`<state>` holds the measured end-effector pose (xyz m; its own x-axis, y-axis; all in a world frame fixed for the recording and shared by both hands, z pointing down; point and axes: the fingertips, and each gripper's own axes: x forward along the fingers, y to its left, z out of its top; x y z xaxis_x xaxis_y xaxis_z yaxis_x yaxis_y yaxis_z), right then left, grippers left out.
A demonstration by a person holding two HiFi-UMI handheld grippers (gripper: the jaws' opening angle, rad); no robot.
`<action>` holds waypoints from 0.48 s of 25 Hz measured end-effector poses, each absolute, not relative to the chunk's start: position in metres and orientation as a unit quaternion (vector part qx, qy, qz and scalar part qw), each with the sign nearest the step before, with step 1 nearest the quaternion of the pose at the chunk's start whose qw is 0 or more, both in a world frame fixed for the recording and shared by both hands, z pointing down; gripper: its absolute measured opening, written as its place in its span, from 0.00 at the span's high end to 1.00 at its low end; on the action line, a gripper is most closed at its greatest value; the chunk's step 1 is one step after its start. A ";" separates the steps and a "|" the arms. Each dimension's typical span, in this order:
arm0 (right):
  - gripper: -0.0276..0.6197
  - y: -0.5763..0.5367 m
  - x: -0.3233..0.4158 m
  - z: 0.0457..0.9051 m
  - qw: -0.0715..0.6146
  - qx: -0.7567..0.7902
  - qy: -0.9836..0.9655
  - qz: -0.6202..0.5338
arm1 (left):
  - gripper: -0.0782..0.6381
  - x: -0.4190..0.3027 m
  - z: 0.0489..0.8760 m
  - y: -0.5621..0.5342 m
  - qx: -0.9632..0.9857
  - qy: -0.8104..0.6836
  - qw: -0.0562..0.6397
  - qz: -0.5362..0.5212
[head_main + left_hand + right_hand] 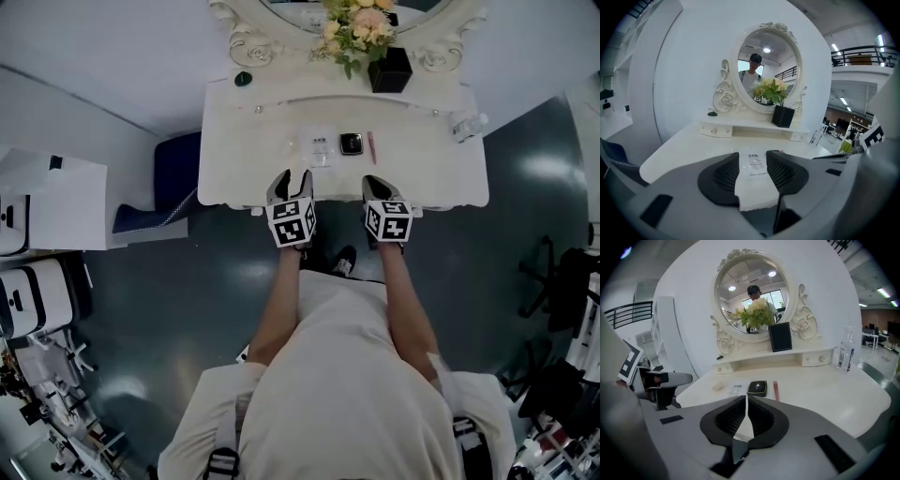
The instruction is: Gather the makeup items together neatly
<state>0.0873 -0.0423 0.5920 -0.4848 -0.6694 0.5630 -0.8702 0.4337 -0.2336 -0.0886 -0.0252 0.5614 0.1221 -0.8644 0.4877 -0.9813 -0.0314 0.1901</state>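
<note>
Several makeup items lie together mid-table on the white vanity point(244, 173): a clear packet with a printed label point(319, 148) point(754, 161) point(736, 389), a black compact point(351, 143) point(757, 388) and a pink stick point(371, 147) point(776, 390). A small pale item point(718, 386) lies left of the packet. My left gripper point(291, 178) point(751, 164) hovers over the table's front edge, short of the packet, open with nothing between its pads. My right gripper point(380, 183) point(746, 404) hangs beside it, shut and holding nothing, aimed towards the compact.
An oval mirror point(750, 296) stands at the back, with flowers in a black box point(388, 70) point(780, 337) before it. A water bottle point(469, 127) point(846, 354) sits at the far right, a small dark object point(243, 79) at the back left. A blue chair point(173, 183) stands left of the vanity.
</note>
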 end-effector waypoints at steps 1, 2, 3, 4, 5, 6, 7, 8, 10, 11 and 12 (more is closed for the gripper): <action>0.88 -0.039 0.088 0.591 0.195 0.467 -0.824 0.255 | 0.63 -0.089 0.560 -0.020 0.708 -0.653 0.243 0.117; 0.88 -0.035 0.089 0.591 0.193 0.466 -0.825 0.255 | 0.66 -0.090 0.560 -0.014 0.707 -0.655 0.242 0.116; 0.88 -0.030 0.090 0.591 0.192 0.465 -0.826 0.254 | 0.67 -0.090 0.559 -0.009 0.706 -0.656 0.241 0.115; 0.88 -0.025 0.091 0.591 0.192 0.464 -0.827 0.253 | 0.69 -0.091 0.559 -0.004 0.704 -0.658 0.240 0.114; 0.88 -0.021 0.092 0.591 0.193 0.462 -0.828 0.251 | 0.72 -0.091 0.560 0.001 0.703 -0.660 0.239 0.114; 0.88 -0.018 0.092 0.591 0.194 0.461 -0.830 0.249 | 0.74 -0.091 0.560 0.004 0.702 -0.661 0.238 0.114; 0.88 -0.016 0.093 0.592 0.194 0.459 -0.831 0.247 | 0.77 -0.091 0.561 0.007 0.702 -0.661 0.236 0.117; 0.88 -0.013 0.093 0.592 0.194 0.459 -0.832 0.246 | 0.78 -0.090 0.563 0.009 0.703 -0.661 0.233 0.119; 0.88 -0.008 0.095 0.591 0.193 0.458 -0.833 0.244 | 0.81 -0.088 0.565 0.015 0.705 -0.659 0.231 0.125; 0.88 -0.006 0.096 0.591 0.192 0.459 -0.833 0.243 | 0.82 -0.087 0.567 0.018 0.706 -0.658 0.230 0.126; 0.88 -0.004 0.097 0.590 0.191 0.459 -0.833 0.241 | 0.84 -0.086 0.568 0.021 0.707 -0.656 0.230 0.128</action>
<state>0.0973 -0.0041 0.5900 -0.5057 -0.6725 0.5403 -0.8572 0.4625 -0.2267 -0.0863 0.0206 0.5677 0.1056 -0.8694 0.4827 -0.9869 -0.0320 0.1581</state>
